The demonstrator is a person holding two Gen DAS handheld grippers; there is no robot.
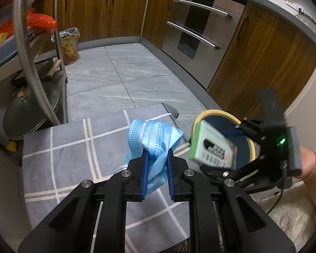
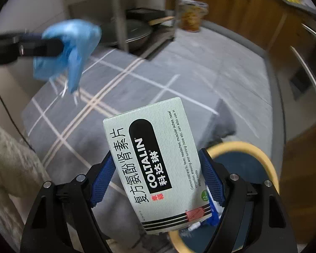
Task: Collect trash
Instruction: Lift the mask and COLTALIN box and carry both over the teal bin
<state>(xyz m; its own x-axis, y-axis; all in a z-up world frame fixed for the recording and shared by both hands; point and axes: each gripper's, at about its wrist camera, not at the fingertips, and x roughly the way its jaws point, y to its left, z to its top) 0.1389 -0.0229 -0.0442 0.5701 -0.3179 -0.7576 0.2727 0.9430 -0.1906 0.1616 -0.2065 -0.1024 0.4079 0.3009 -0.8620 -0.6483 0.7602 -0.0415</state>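
Note:
A crumpled blue face mask (image 1: 153, 135) is pinched between the blue pads of my left gripper (image 1: 157, 156), which is shut on it above a grey checked cloth (image 1: 73, 147). In the right wrist view the mask (image 2: 73, 40) hangs at the upper left. My right gripper (image 2: 157, 156) is shut on a pale green medicine box (image 2: 155, 164) printed "COLTALIN", its pads pressing on both long sides. The box (image 1: 212, 145) is tilted and held above a round bin with a yellow rim (image 1: 212, 111) and a dark blue inside. The same bin's rim (image 2: 242, 144) shows just behind the box.
A metal rack (image 1: 25, 59) with pans stands at the left. A small lined waste bin (image 1: 69, 46) sits on the grey tiled floor by wooden cabinets. A steel oven (image 1: 200, 31) is at the back right. A person's forearm (image 1: 311, 164) and a fluffy blanket (image 1: 290, 210) are lower right.

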